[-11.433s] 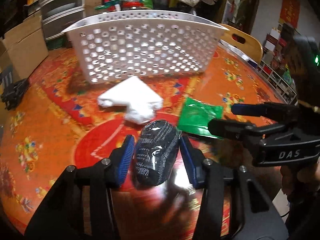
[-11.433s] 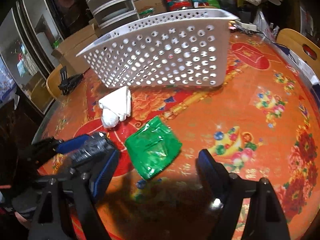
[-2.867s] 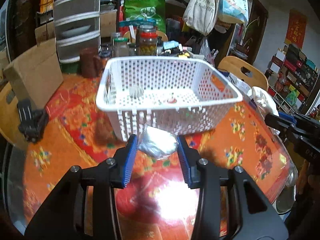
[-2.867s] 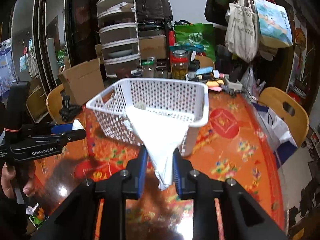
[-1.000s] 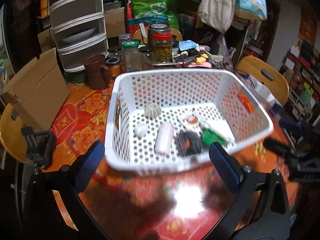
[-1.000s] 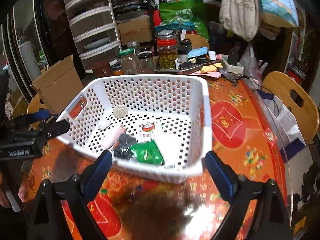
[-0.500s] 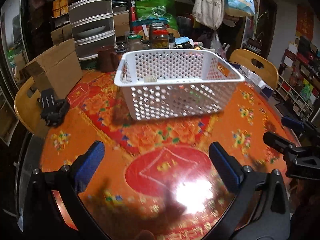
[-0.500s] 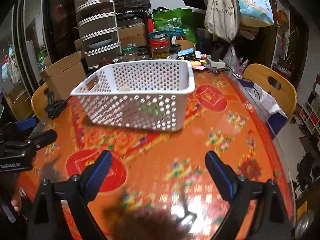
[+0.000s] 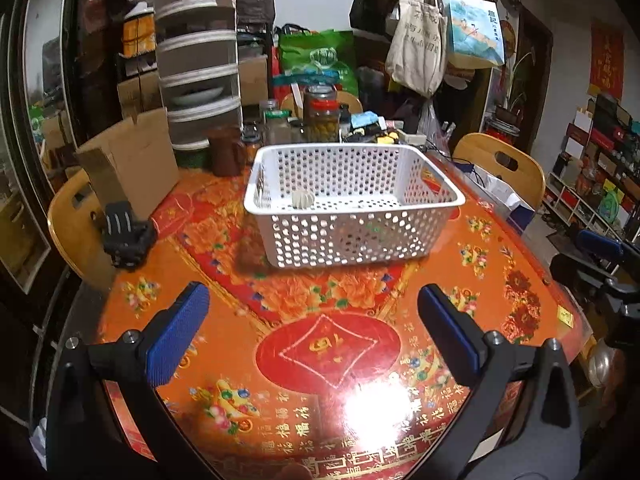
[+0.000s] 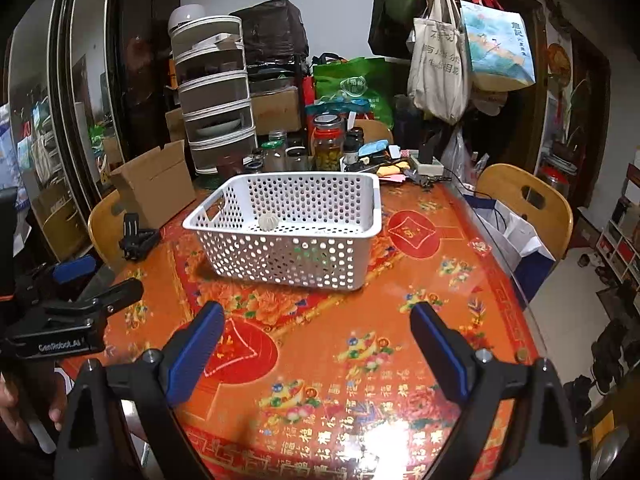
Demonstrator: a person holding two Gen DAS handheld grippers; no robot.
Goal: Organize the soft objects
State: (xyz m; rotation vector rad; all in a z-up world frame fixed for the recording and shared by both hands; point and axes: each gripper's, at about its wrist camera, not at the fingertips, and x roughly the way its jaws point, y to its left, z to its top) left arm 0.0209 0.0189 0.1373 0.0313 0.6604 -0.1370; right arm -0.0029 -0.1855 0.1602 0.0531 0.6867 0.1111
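The left gripper (image 9: 312,336) and the right gripper (image 10: 316,352) are held level above the near part of the orange table (image 9: 400,304), well back from the white basket (image 9: 352,236), and both are seen with blue-padded fingers spread wide and nothing between them. The soft objects are kept inside the basket, where only a pale round item (image 9: 301,199) is made out clearly. The rest are glimpsed as dark and green patches through the perforated wall.

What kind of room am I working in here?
Most likely a cluttered home dining room: a round table with a festive red cloth, wooden chairs around it, and food jars behind the white basket.
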